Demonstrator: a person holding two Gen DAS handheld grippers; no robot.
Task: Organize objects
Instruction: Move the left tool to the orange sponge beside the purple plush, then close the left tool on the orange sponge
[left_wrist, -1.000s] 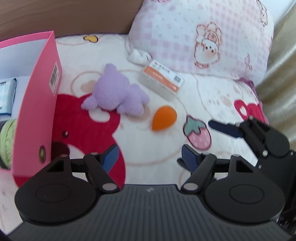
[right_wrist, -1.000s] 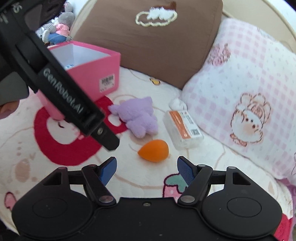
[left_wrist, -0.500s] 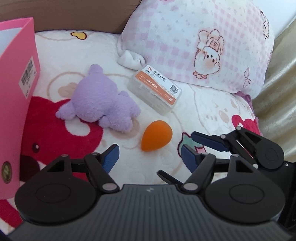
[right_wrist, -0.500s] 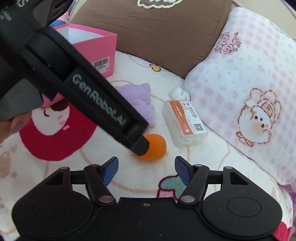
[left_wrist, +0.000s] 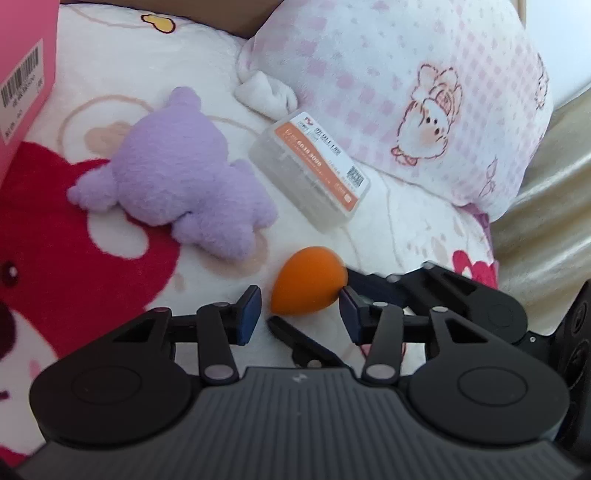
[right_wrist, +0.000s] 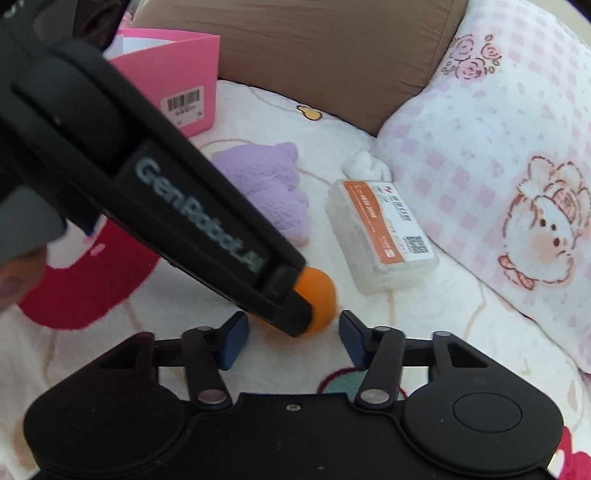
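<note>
Blanket (left_wrist: 369, 229) bears orange sponge (left_wrist: 306, 284), half-hidden between both grippers' closing, unclenched fingers (left_wrist: 249, 314)

Black left gripper (left_wrist: 300, 308) with blue pads (left_wrist: 248, 314), silver pivot screws, white "GenRobot.AI" lettering

Left claw (right_wrist: 295, 314) over orange sponge (right_wrist: 321, 295)
</note>
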